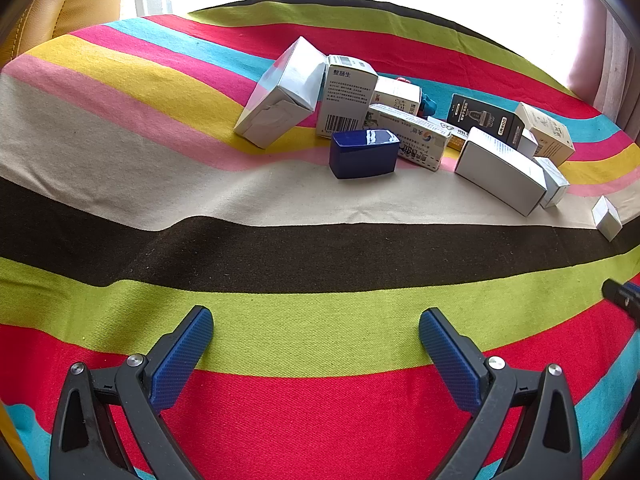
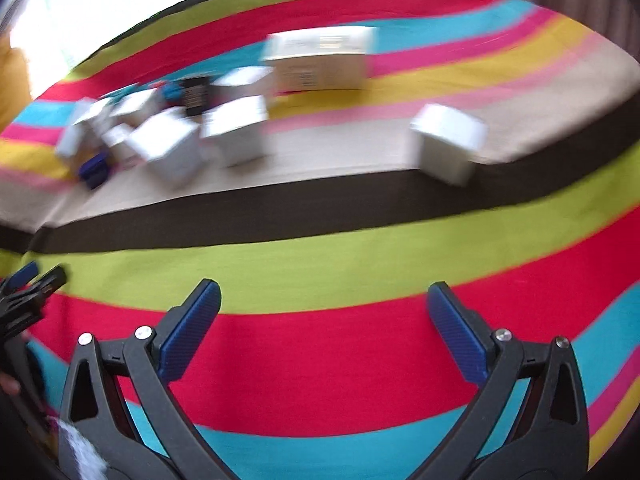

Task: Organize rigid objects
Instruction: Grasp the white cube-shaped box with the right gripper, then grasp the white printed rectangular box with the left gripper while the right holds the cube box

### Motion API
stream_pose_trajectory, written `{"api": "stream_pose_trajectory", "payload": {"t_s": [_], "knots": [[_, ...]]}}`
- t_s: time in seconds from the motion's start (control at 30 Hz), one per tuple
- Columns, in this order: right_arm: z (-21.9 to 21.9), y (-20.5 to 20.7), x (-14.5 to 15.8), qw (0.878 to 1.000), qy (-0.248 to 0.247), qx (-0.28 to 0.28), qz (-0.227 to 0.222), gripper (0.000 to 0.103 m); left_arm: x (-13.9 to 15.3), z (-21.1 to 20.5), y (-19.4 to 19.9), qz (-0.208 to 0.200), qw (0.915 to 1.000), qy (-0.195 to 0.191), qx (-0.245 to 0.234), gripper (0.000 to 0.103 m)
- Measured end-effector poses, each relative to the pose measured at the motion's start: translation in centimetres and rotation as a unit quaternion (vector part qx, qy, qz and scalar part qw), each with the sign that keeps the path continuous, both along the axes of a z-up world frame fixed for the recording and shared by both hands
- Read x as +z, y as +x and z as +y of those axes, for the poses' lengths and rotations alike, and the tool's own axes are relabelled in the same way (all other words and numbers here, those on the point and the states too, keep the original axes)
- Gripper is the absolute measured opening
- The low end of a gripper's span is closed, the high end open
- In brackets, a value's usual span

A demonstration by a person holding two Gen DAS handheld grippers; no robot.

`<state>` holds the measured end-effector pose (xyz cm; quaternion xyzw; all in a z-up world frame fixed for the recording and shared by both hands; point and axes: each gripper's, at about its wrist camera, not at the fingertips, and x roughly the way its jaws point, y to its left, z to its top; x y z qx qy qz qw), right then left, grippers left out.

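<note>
Seemingly nothing is sorted yet: the boxes (image 1: 344,96) lie jumbled mid-cloth (image 1: 280,256), one small box (image 1: 607,218) apart. Left gripper (image 1: 316,342) and right gripper (image 2: 324,312) both gape wide, empty, well short of the pile; the right view is blurred.

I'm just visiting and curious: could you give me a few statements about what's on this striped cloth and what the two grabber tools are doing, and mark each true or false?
1. The left gripper is open and holds nothing. True.
2. The dark blue box sits on the green stripe. False: it rests on the beige stripe, in front of the pile.
3. The right gripper is clamped on a white box. False: its jaws are spread, with only the striped cloth between them.
4. A small white box lies apart from the pile. True.
5. The black box is in the pile. True.
</note>
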<state>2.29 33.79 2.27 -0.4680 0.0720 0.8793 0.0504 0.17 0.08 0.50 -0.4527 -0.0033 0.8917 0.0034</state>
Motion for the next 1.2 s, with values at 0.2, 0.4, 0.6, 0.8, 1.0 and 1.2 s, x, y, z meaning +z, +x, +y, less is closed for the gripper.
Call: {"api": "stream_pose_trajectory", "payload": {"t_s": [0.2, 0.4, 0.6, 0.8, 1.0, 1.2], "knots": [[5.5, -1.7, 0.2, 0.997, -0.024, -0.075, 0.005, 0.103, 0.0, 0.0, 0.1, 0.000, 1.0000, 0.000, 0.000, 0.103], [7.8, -7.3, 0.1, 0.991, -0.045, -0.125, 0.011, 0.103, -0.1, 0.0, 0.0, 0.000, 1.0000, 0.000, 0.000, 0.103], [7.1, -10.9, -0.3, 0.987, 0.010, -0.157, -0.003, 0.088, -0.1, 0.0, 0.1, 0.000, 1.0000, 0.000, 0.000, 0.103], [5.5, -8.6, 0.1, 0.994, 0.027, -0.108, 0.004, 0.045, -0.1, 0.0, 0.0, 0.000, 1.0000, 0.000, 0.000, 0.103], [1.7, -5.2, -0.3, 0.998, 0.057, -0.015, 0.016, 0.045, 0.0, -0.1, 0.1, 0.000, 1.0000, 0.000, 0.004, 0.103], [0.0, -4.1, -0.9, 0.997, 0.066, 0.001, 0.037, 0.045, -0.3, 0.8, -0.8, -0.020, 0.9986, 0.000, 0.049, 0.103]]}}
